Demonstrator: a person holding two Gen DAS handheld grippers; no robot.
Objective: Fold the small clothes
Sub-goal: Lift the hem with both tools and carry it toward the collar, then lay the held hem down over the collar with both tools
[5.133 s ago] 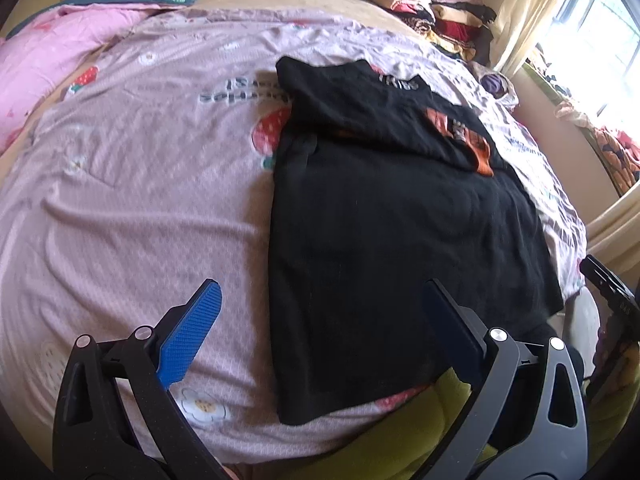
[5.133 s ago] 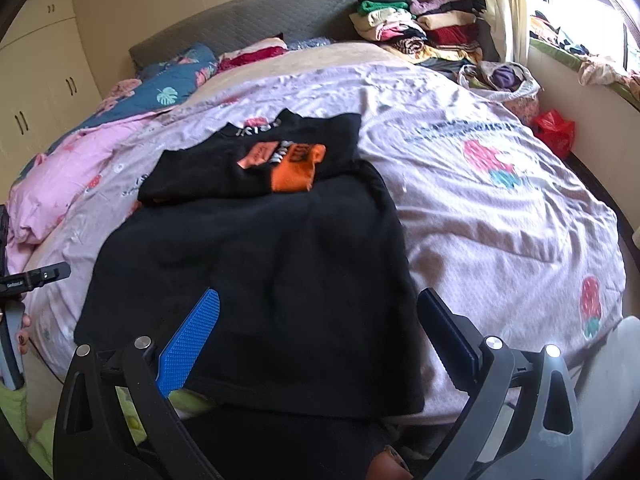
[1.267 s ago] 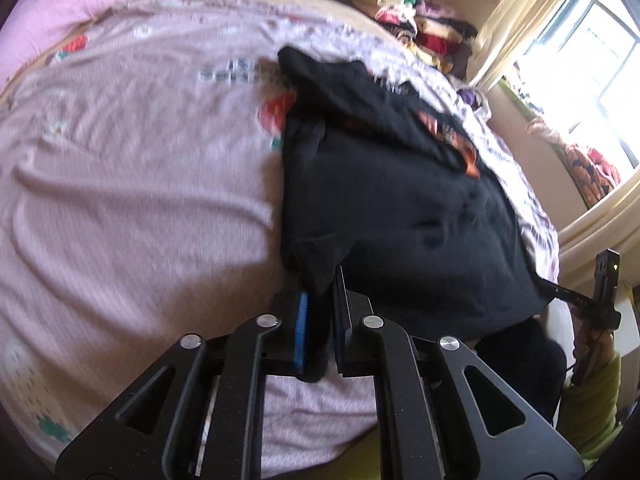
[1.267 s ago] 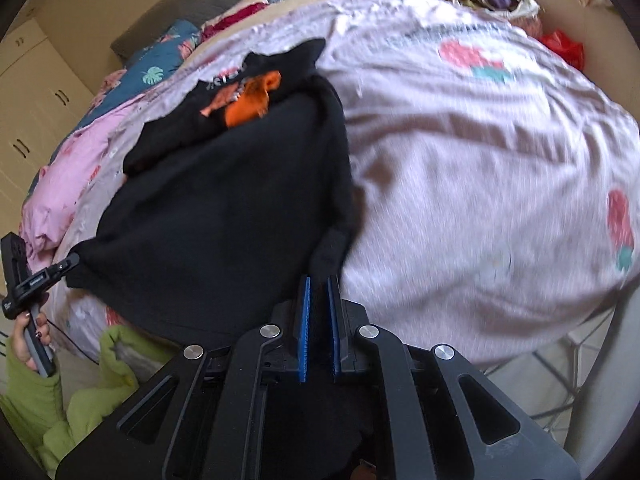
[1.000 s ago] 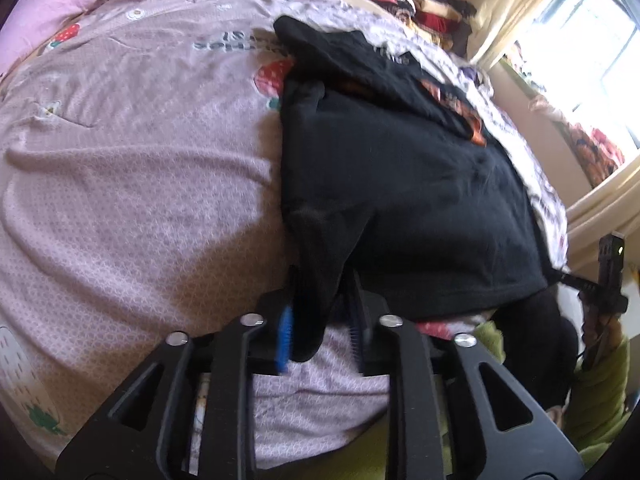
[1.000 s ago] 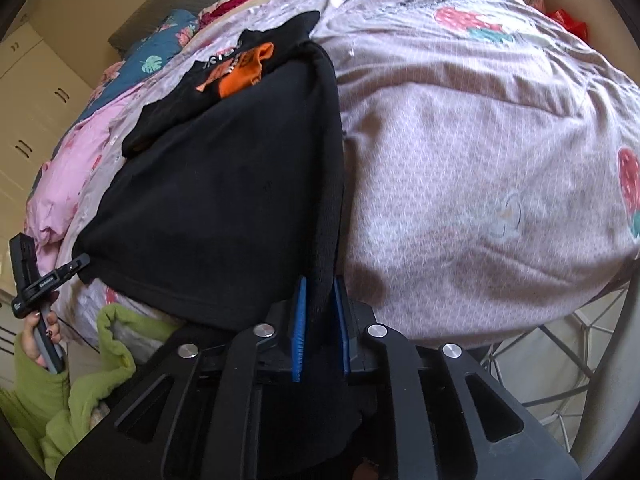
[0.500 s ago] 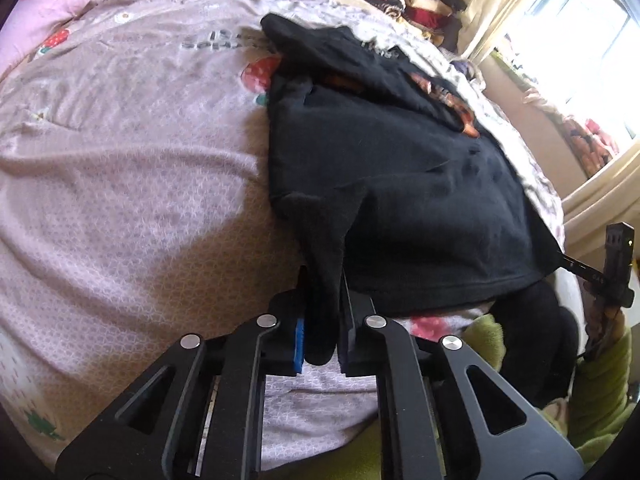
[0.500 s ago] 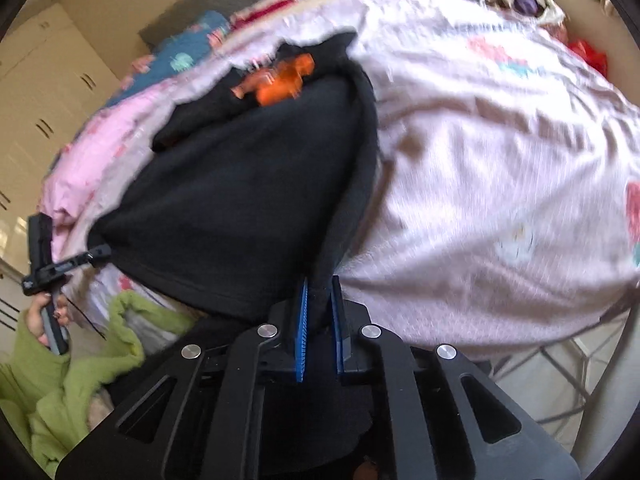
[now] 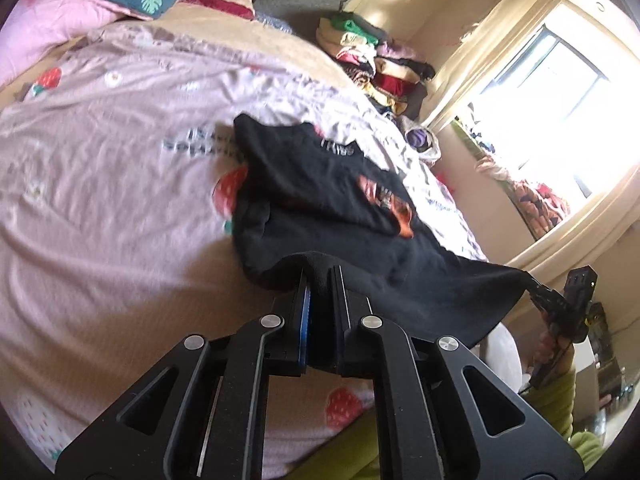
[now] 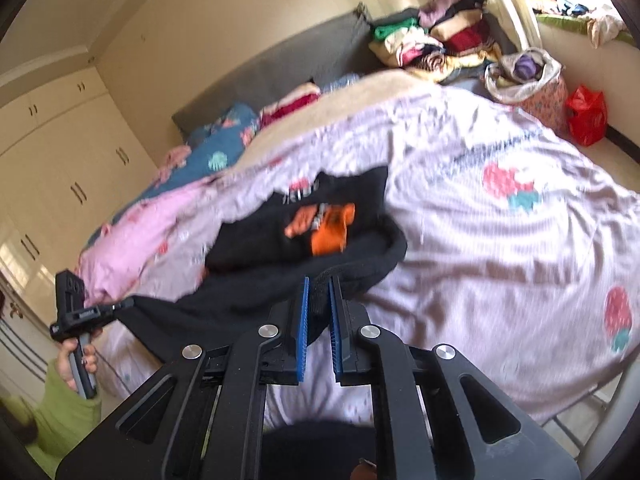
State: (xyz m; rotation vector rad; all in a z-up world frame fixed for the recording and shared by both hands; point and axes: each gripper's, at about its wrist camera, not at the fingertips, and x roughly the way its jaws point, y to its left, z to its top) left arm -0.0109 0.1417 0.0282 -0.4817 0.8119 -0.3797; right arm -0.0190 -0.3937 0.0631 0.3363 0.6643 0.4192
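Note:
A black T-shirt [image 9: 320, 200] with an orange print lies on the pink strawberry bedsheet [image 9: 100, 200], its top part folded over. My left gripper [image 9: 320, 280] is shut on one bottom corner of the shirt. My right gripper [image 10: 318, 288] is shut on the other bottom corner of the shirt [image 10: 280, 232]. The hem is lifted off the bed and stretched between the two grippers. The right gripper also shows at the right edge of the left wrist view [image 9: 536, 286], and the left one at the left of the right wrist view [image 10: 128, 304].
A pile of folded clothes [image 9: 372, 64] sits at the bed's far corner by the grey headboard [image 10: 280, 64]. Pillows and a pink quilt [image 10: 132, 236] lie at the head end. A bag of clothes [image 10: 528, 80] and a red bag [image 10: 586, 116] stand beside the bed.
Both grippers closed on the shirt's bottom corners and have lifted the hem up off the bed, carrying it toward the folded top part. Both cameras now tilt higher.

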